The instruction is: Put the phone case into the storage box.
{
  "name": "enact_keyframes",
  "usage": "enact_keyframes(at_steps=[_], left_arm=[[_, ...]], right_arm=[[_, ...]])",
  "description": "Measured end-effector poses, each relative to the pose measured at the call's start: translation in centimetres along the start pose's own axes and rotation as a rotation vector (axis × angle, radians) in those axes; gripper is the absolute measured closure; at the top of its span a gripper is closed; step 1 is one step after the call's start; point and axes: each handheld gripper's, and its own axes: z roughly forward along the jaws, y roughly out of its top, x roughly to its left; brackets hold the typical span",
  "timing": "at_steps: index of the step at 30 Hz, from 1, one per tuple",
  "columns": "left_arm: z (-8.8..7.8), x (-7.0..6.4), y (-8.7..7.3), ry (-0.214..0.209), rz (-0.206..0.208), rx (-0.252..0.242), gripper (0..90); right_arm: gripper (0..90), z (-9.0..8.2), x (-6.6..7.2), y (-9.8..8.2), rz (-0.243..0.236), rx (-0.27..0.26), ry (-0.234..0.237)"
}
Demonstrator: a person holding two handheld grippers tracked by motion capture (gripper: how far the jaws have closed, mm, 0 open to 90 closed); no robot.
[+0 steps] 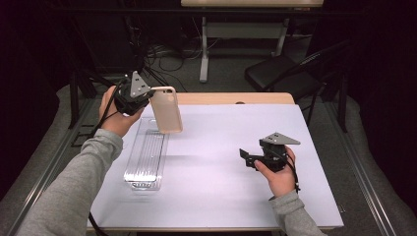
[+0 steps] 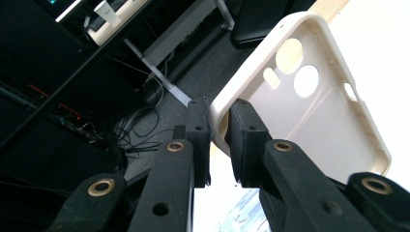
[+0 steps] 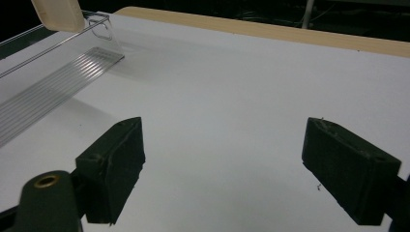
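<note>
My left gripper (image 1: 145,93) is clamped on the case (image 1: 166,109) edge, above the tray (image 1: 146,156); my right gripper (image 3: 227,159) gapes wide, nothing between its jaws.

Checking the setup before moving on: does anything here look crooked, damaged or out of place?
Nothing stands out. The left gripper pinches the phone case by one edge, tilted above the clear tray. The right gripper is open with nothing between its jaws.

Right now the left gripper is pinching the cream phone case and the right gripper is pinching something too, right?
Not quite. The left gripper does pinch the phone case, but the right gripper holds nothing: the right gripper view shows its jaws wide apart over the bare table.
</note>
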Motion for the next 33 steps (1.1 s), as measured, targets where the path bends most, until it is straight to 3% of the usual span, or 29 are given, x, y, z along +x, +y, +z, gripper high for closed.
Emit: enact_keyframes(at_steps=[8, 16, 33], left_arm=[[0.2, 0.7, -0.8, 0.025, 0.017, -0.012, 80.0], [0.2, 1.4, -1.9, 0.060, 0.039, -0.004, 80.0], [0.5, 2.5, -3.5, 0.123, 0.051, 0.023, 80.1]], right_arm=[[13.3, -0.3, -0.1, -0.2, 0.000, -0.001, -0.017], [0.0, 0.0, 0.0, -0.6, -0.039, 0.029, -0.023], [0.0, 0.5, 0.4, -1.0, -0.039, 0.061, -0.006]])
